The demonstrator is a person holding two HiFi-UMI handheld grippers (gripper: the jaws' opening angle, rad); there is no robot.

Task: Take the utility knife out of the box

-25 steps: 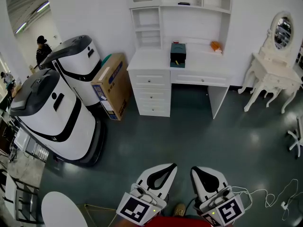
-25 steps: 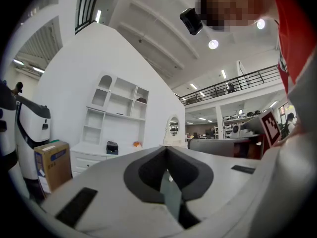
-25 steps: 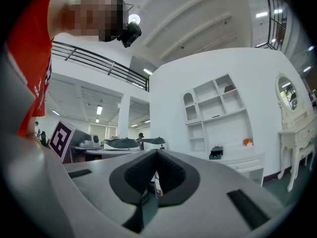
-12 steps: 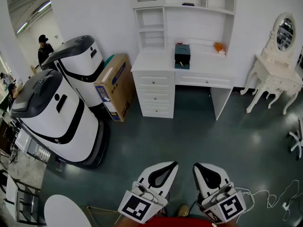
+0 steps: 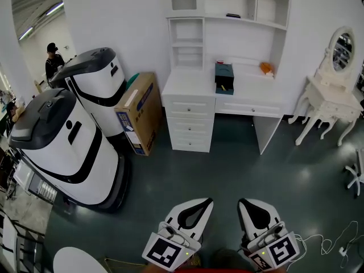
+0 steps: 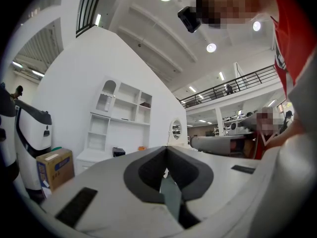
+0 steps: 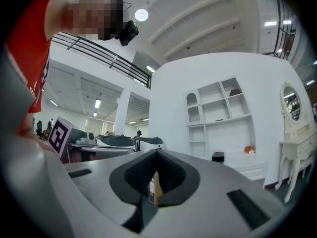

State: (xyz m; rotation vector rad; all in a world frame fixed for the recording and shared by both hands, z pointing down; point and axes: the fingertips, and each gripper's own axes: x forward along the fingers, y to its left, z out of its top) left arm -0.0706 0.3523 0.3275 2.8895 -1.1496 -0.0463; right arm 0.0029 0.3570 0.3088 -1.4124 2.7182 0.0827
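A dark teal box point(image 5: 224, 77) stands on the white desk point(image 5: 250, 92) against the far wall, with a small yellow spot at its front. I cannot make out the utility knife itself. The box is a small dark shape in the left gripper view point(image 6: 118, 152) and in the right gripper view point(image 7: 218, 156). My left gripper point(image 5: 208, 200) and right gripper point(image 5: 241, 202) hang side by side at the bottom of the head view, far from the desk, pointing level toward it. Both jaws meet at their tips, left point(image 6: 166, 150) and right point(image 7: 157, 152), with nothing held.
An orange object point(image 5: 265, 68) lies on the desk right of the box. Two large white-and-black machines point(image 5: 63, 147) and a cardboard box point(image 5: 139, 110) stand to the left. A white vanity table with a mirror point(image 5: 330, 104) is at right. Cables point(image 5: 330, 240) lie on the floor.
Both grippers and the head camera have moved closer to the desk, which now sits lower and further right in the head view. The jaws stayed shut.
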